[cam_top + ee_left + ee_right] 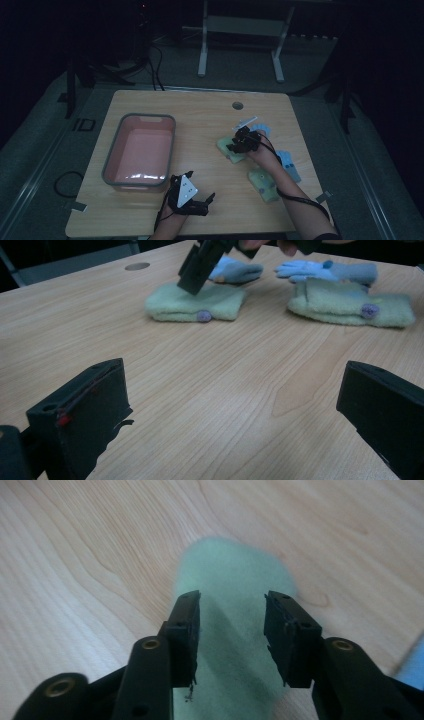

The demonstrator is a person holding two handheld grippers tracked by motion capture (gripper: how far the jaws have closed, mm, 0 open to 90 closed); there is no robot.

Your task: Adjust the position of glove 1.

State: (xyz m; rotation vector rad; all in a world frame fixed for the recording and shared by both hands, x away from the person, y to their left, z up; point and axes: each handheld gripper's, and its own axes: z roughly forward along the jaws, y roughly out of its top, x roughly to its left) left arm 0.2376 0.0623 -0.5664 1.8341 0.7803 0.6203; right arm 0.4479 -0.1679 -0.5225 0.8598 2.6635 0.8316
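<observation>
Nearest the person, the left gripper (197,200) sits low over bare bench (210,115), jaws spread wide with nothing between them. Further out, the right gripper (239,143) is down on the green fleece mitten (197,301) — jaws narrowed to either side of the fleece, though I can't tell if they press it yet. It looks light, soft and floppy, so I'd pinch a thick fold mid-body. Its twin (350,304) lies just beside, blue gloves (327,270) beyond, and the pink tub (170,122) well off to the left.
</observation>
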